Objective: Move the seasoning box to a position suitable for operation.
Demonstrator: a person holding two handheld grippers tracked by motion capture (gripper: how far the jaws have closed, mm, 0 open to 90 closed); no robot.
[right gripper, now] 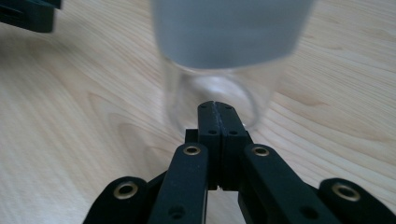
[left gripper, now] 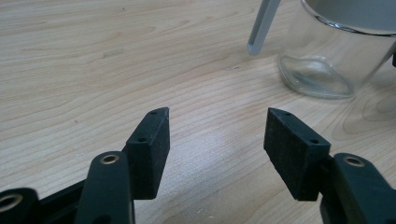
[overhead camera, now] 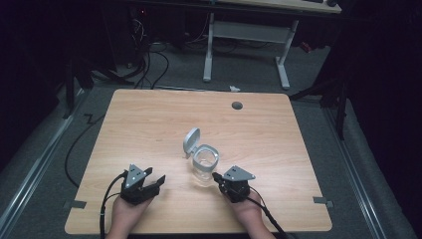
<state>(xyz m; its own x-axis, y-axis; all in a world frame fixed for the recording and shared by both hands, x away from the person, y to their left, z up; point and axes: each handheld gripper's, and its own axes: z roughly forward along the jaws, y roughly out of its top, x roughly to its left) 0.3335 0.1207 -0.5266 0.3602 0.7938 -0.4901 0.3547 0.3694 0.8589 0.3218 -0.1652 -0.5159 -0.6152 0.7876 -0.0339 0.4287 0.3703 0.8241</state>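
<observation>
Glass, clear and empty as far as can be seen, makes up the jar (overhead camera: pixel 205 167) that stands upright near the middle of the desk (overhead camera: pixel 149 124), a little toward the person's edge. Its grey lid (overhead camera: pixel 191 140) is flipped open and stands up from the jar's far-left rim on a hinge. Just beside the jar, on its near-right side, the right gripper (overhead camera: pixel 217 177) points at the lower wall with its fingers pressed together on nothing; in the right gripper view the tips (right gripper: pixel 217 109) sit right at the glass, though whether they touch cannot be told. Well to the left of the jar, the left gripper (overhead camera: pixel 158 180) rests low over the desk with its fingers (left gripper: pixel 152 144) spread wide and empty, the jar ahead and to one side of them.

The work in hand looks like steadying or shifting the jar, perhaps before closing the lid. To do that well, the closed right tips should press low on the wall, since a high push could tip the jar. The spread left fingers could come in from the jar's left to brace it, staying clear of the raised lid.
</observation>
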